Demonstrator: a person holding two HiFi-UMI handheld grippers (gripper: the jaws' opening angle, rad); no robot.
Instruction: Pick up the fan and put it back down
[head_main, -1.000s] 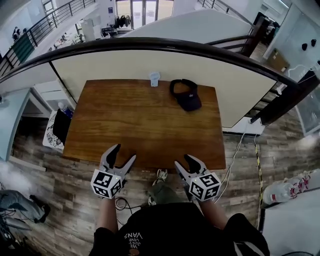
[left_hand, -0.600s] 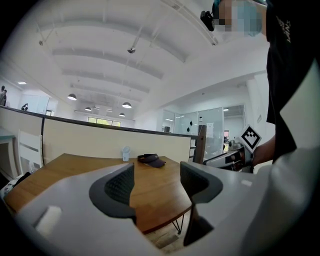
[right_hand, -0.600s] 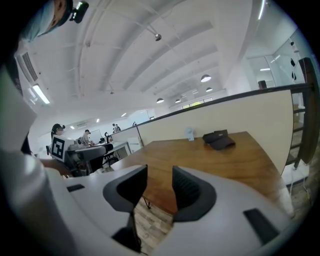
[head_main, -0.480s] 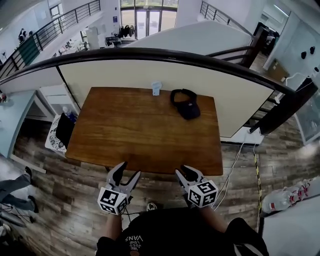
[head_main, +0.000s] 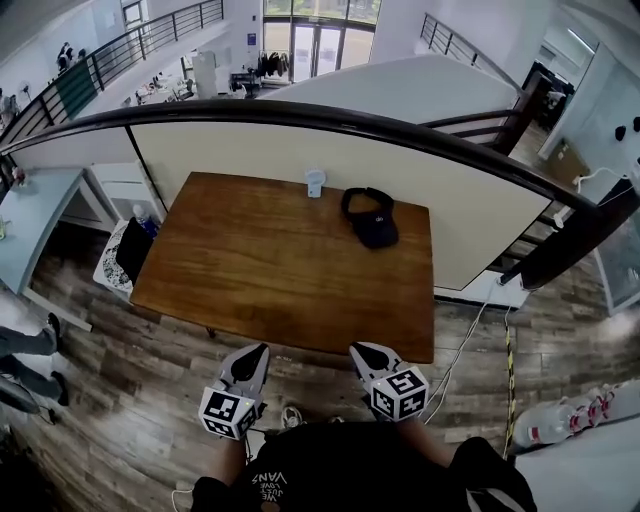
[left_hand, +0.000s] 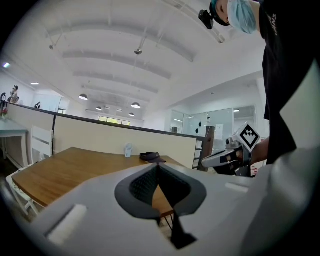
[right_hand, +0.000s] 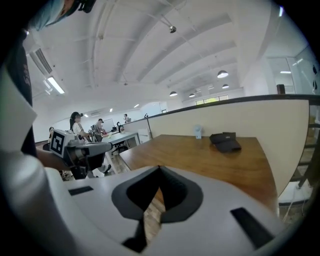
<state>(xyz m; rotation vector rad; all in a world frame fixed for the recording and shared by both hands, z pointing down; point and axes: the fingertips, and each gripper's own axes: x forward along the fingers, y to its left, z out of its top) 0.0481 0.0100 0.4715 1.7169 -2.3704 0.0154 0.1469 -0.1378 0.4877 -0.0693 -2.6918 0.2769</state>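
A small white fan (head_main: 314, 183) stands upright at the far edge of the brown table (head_main: 260, 270); it also shows small in the left gripper view (left_hand: 128, 150) and the right gripper view (right_hand: 198, 131). Both grippers hang in front of the table's near edge, far from the fan. My left gripper (head_main: 256, 353) is closing, its jaws meeting at the tips (left_hand: 158, 167) with nothing between them. My right gripper (head_main: 362, 352) is closing too, its tips (right_hand: 159, 170) together and empty. Each gripper shows in the other's view: the right one (left_hand: 227, 157) and the left one (right_hand: 82, 150).
A dark cap (head_main: 372, 218) lies just right of the fan. A cream partition (head_main: 480, 215) with a dark rail stands behind and right of the table. A white chair with a dark bag (head_main: 125, 252) stands at the table's left. A cable (head_main: 470, 325) lies on the floor.
Both grippers had their jaws spread wide; now both pairs are together. The grippers have drawn back from the table's near edge towards the person.
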